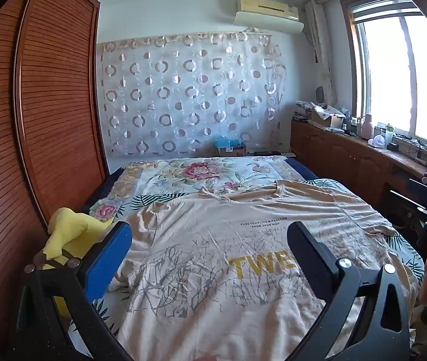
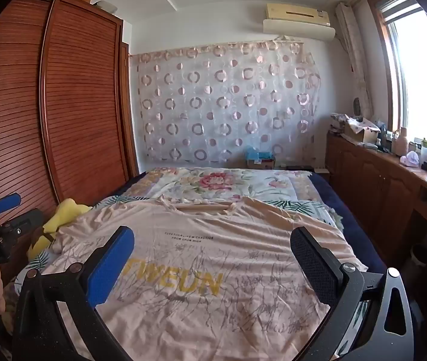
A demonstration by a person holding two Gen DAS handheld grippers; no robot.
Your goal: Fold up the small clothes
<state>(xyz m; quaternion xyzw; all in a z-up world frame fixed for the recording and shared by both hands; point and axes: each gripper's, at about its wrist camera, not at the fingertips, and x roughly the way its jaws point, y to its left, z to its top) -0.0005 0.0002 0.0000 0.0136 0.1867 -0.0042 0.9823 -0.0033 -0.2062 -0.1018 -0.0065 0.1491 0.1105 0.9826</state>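
A beige cotton T-shirt with yellow lettering [image 1: 213, 258] is spread flat on the floral-sheeted bed [image 1: 183, 171]; left gripper [image 1: 210, 240] and right gripper [image 2: 212, 249] are held above it, jaws wide apart, empty. What may be a crumpled yellow cloth [image 1: 66, 228] lies at 9 o'clock.

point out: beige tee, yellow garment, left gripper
beige tee [image 1: 213, 270]: left wrist view, printed chest.
yellow garment [image 1: 69, 228]: left wrist view, bunched top.
left gripper [image 1: 210, 255]: left wrist view, midway between fingertips, open.

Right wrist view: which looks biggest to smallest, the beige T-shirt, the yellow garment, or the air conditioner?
1. Beige T-shirt, by far.
2. and 3. Air conditioner and yellow garment look alike; the garment is nearer and partly hidden, so unranked.
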